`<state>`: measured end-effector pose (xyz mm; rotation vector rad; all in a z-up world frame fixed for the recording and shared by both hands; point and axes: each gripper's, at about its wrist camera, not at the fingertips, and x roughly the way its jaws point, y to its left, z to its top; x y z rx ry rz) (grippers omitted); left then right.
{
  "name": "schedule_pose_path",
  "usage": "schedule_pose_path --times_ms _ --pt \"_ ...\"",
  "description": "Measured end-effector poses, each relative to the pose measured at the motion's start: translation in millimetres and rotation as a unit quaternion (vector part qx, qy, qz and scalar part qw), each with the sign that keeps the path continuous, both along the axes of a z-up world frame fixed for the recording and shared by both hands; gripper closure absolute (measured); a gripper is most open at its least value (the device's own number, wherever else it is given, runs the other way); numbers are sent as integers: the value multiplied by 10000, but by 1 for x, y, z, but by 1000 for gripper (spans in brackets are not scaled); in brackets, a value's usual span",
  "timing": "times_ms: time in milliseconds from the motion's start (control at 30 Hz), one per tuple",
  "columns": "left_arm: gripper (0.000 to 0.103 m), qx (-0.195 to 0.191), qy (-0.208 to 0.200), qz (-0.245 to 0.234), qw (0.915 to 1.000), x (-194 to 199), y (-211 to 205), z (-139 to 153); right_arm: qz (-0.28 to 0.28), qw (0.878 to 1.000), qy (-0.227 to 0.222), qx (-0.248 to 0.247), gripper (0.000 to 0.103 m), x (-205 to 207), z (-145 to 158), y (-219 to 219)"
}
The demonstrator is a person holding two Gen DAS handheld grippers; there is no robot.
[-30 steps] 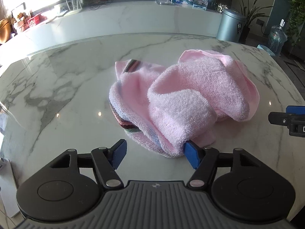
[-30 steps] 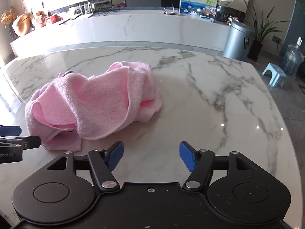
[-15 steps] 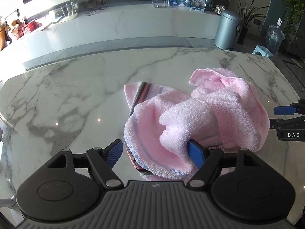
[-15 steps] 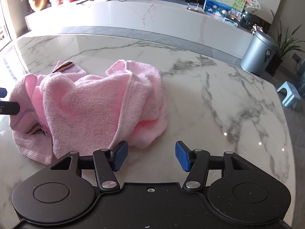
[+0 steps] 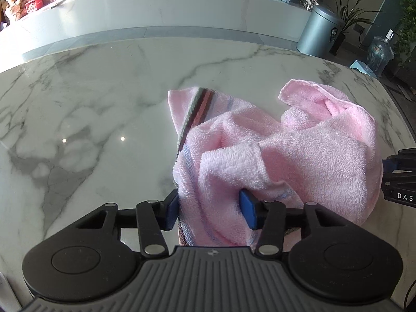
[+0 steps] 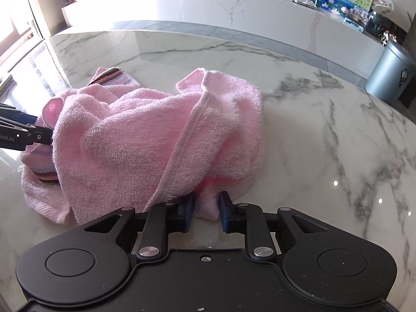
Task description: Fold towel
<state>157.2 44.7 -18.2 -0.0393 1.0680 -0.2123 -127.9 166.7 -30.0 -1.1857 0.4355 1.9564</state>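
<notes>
The pink towel (image 5: 299,156) is lying crumpled on the marble counter (image 5: 91,117). Both jaws are closing: the left hand-held gripper (image 5: 209,210) on its near-left striped fold, the right hand-held gripper (image 6: 205,212) on its near-right edge. Next, probably lifting and spreading it flat.

Fluffy terry towel (image 5: 312,156), glossy, seemingly marble table (image 5: 104,104)

Both the left gripper (image 5: 209,209) and the right gripper (image 6: 206,212) tilt steeply downward, their blue-padded fingers (image 5: 247,208) closing on pink terry towel (image 5: 299,161) folds.
</notes>
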Motion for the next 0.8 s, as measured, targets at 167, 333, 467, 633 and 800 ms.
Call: schedule_pose_path --times_ms 167,333,467,633,800 --pt "83 165 27 53 9998 -3 6 3 -130 9997 -208 -58 92 6 2 -6" --pt "83 429 61 129 9990 -13 14 5 -410 9980 -470 -70 92 24 5 -19" --pt "83 610 81 219 9979 -22 20 6 -718 9955 -619 -82 92 50 7 -31" --pt "83 748 109 304 9967 -34 26 7 -1039 9916 -767 -68 92 76 7 -47" --pt "83 838 131 384 9957 -46 31 8 -1343 9860 -992 -51 92 105 8 -62"
